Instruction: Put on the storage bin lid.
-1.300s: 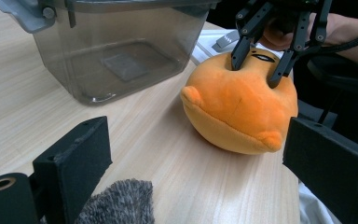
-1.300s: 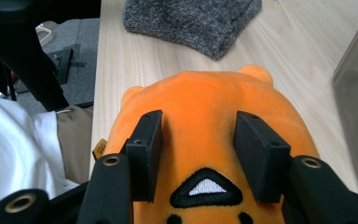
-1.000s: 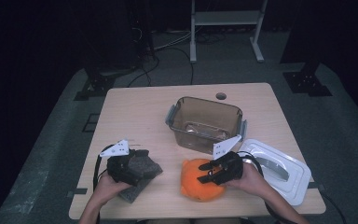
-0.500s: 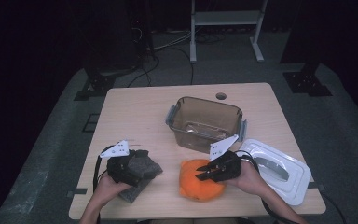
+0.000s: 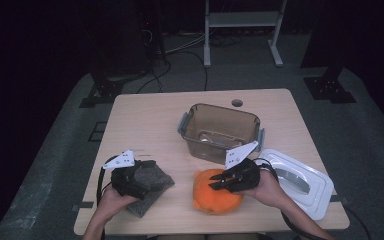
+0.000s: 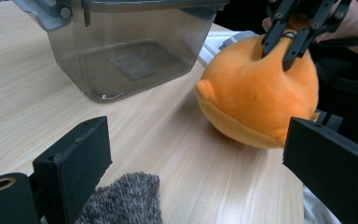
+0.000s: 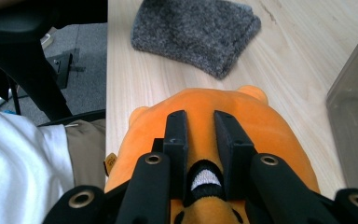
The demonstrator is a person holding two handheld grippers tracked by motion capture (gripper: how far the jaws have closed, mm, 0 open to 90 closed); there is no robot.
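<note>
An orange plush toy (image 5: 214,199) lies at the table's front edge, right of centre. My right gripper (image 5: 219,182) comes at it from the right and is shut on a pinch of its top; in the right gripper view the two jaws (image 7: 200,126) squeeze a fold of orange fabric (image 7: 261,126). A grey knitted cloth (image 5: 152,192) lies at the front left. My left gripper (image 5: 147,172) rests over it, open, its jaws (image 6: 200,156) wide apart with the cloth (image 6: 121,200) below them. From there the plush (image 6: 256,98) and the right gripper (image 6: 279,46) show ahead.
A clear brown plastic container (image 5: 220,131) stands open in the middle of the table, just behind the plush. Its white lid (image 5: 295,182) lies flat at the front right, under my right forearm. The table has a small hole (image 5: 237,103) near its far edge.
My right gripper has pinched onto the top of the plush and risen a little with it. The left hand and the grey cloth stay where they were.
</note>
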